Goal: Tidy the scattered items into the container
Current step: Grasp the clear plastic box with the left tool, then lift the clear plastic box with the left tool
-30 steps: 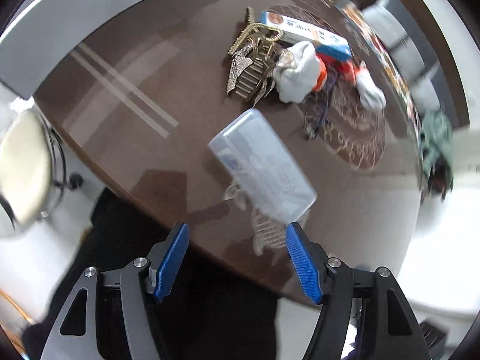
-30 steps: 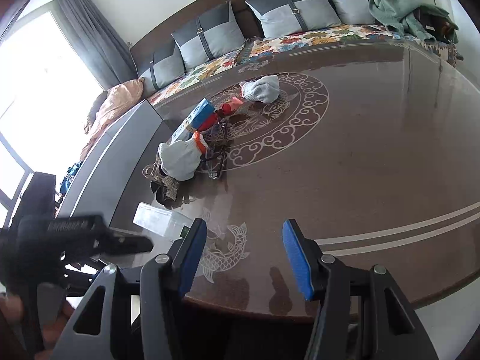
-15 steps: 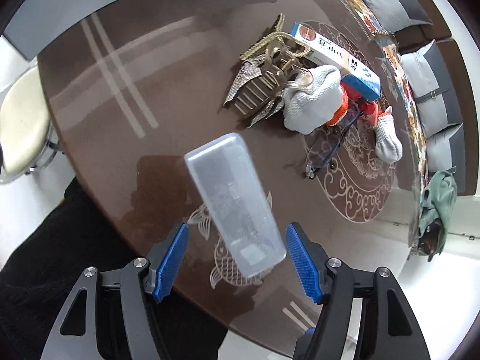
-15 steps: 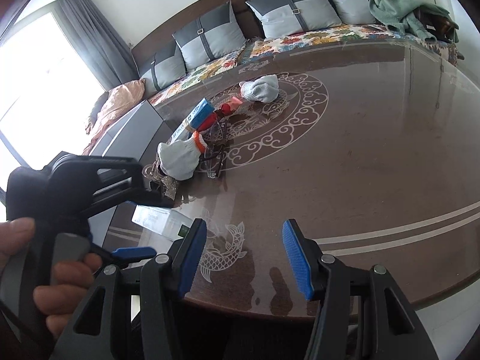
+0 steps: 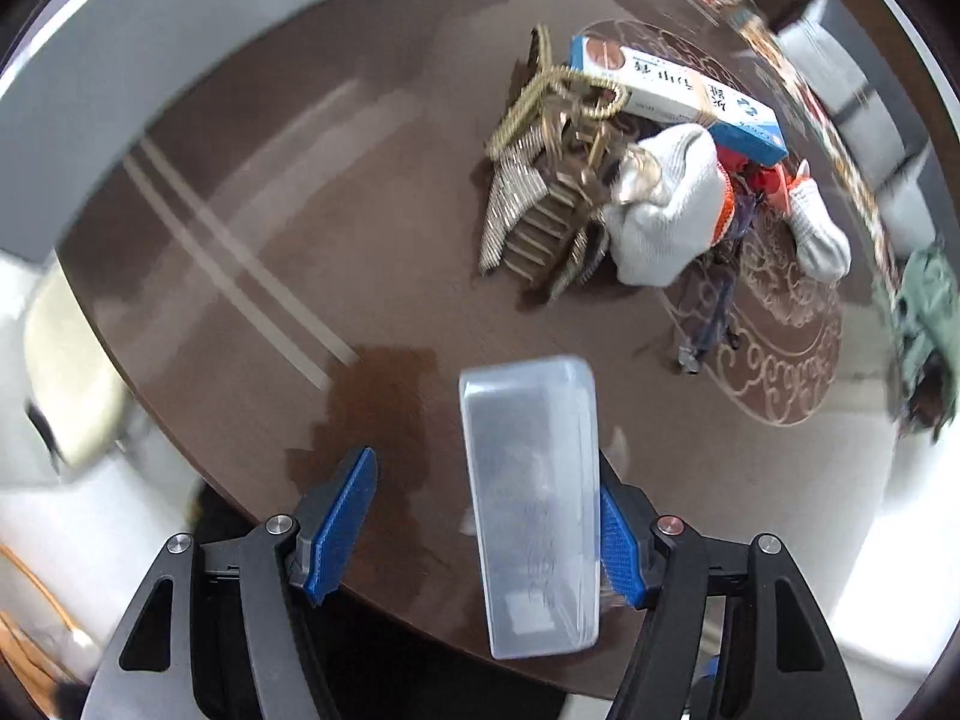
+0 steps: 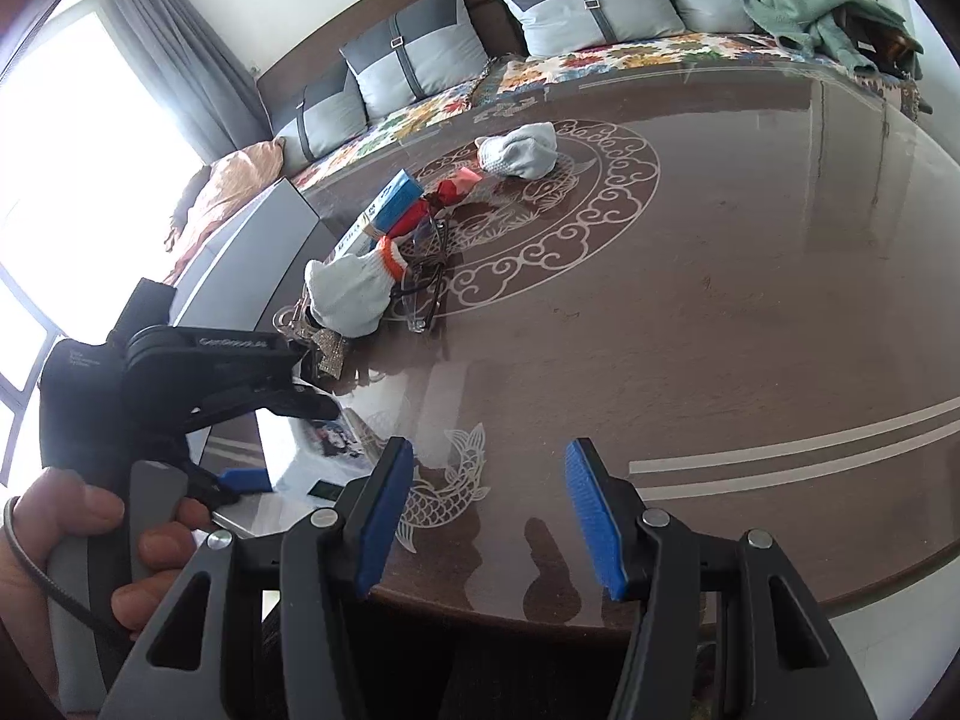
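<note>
Here, a clear plastic container (image 5: 531,498) lies lengthwise near the front edge of a dark brown round table (image 5: 372,228), between the blue-padded fingers of the left gripper (image 5: 480,531). Its right side sits against the right pad while a gap shows at the left pad, so the jaws stand apart and are not clamped on it. In the right wrist view the same container (image 6: 288,462) appears under that gripper (image 6: 240,480), with a person's hand (image 6: 66,546) wrapped around its grey handle.

The right gripper (image 6: 489,516) hangs over the table edge with its jaws spread and nothing between them, above a pale fish inlay (image 6: 444,480).

Farther back, the scattered items form a loose heap: a gold-coloured comb-like piece (image 5: 552,204), a white knitted glove with an orange cuff (image 5: 666,210), a blue and white box (image 5: 672,96), a second white glove (image 5: 816,228) and a pair of glasses (image 6: 423,294) on the circular scroll pattern (image 6: 576,210).

Behind the table runs a sofa with grey cushions (image 6: 414,54) and a green cloth (image 6: 810,6).
</note>
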A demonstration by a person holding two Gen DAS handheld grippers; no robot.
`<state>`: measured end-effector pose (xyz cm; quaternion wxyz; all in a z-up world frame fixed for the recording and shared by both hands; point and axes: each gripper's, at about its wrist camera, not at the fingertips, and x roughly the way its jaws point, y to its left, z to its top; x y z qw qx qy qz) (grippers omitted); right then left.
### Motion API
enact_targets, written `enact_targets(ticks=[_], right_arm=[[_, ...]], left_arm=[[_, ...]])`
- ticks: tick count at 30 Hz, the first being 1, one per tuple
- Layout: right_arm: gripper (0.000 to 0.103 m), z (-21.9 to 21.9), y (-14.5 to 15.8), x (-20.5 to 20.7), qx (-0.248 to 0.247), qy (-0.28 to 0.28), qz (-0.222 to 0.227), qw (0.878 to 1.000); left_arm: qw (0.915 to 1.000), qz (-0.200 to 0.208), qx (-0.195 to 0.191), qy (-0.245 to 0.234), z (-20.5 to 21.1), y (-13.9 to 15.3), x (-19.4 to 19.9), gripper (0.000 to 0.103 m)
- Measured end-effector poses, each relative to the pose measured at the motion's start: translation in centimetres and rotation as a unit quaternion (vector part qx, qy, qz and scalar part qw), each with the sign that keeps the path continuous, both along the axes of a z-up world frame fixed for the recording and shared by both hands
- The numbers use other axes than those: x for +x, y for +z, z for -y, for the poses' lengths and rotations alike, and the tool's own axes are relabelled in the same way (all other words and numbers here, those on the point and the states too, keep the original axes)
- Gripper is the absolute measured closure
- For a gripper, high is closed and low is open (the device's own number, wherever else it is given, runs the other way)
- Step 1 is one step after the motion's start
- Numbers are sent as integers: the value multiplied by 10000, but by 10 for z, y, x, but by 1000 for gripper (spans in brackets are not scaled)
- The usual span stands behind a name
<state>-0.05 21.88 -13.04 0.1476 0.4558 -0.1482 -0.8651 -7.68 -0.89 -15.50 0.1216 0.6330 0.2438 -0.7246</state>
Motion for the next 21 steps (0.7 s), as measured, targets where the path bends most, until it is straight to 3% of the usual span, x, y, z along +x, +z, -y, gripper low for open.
enact_targets(ticks=[2, 6, 10, 15, 21], right_arm=[[49, -1, 0, 0, -7, -19, 8, 10000], [49, -2, -2, 0, -11, -31, 44, 10000], [49, -1, -3, -1, -9, 3, 82, 10000], [49, 1, -4, -1, -9, 45, 133, 9999], [49, 1, -7, -1, -32, 105, 218, 9997]], left_arm=[[9990, -43, -300, -322, 1, 5, -3, 36], [9940, -72, -538, -950, -2, 9, -9, 36], [9929, 84, 56, -1186, -8, 0, -9, 36], [9936, -14, 288, -1088, -12, -2, -6, 36], [9819, -113, -729, -1747, -16, 11, -7, 36]])
